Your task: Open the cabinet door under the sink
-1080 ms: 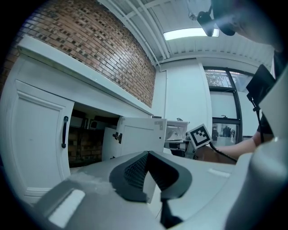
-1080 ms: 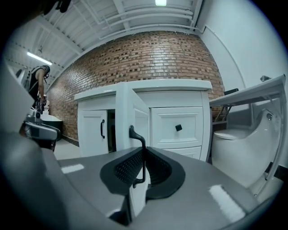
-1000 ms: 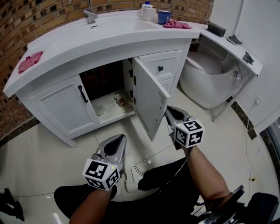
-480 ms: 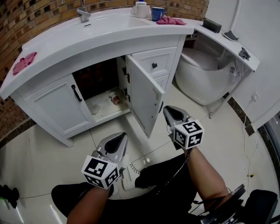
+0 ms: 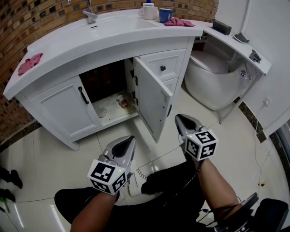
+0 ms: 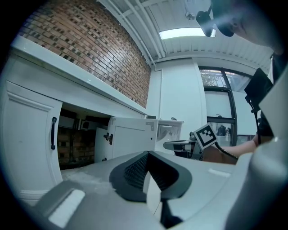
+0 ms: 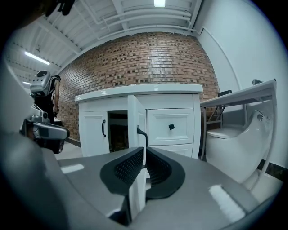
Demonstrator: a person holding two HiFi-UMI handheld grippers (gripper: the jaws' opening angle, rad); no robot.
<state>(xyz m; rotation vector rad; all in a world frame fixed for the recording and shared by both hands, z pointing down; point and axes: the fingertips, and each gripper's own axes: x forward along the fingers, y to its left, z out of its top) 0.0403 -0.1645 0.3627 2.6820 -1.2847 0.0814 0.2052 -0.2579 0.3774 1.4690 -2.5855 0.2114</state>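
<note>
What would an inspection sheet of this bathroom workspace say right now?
Surface: white vanity top with faucet.
Job's things: right cabinet door stands open; left cabinet door shut.
Clutter: left pink cloth, right pink cloth, white cup, blue cup; small item inside the cabinet.
Grippers: left gripper and right gripper both shut, empty, apart from the door.
Cables: cable behind the right gripper.
Surroundings: brick wall, toilet, tiled floor.

2 cabinet doors (image 5: 152,102) (image 5: 61,106), 2 pink cloths (image 5: 29,63) (image 5: 179,22), 2 cups (image 5: 148,10) (image 5: 165,15), 1 faucet (image 5: 90,13), 2 grippers (image 5: 130,138) (image 5: 178,118)
</note>
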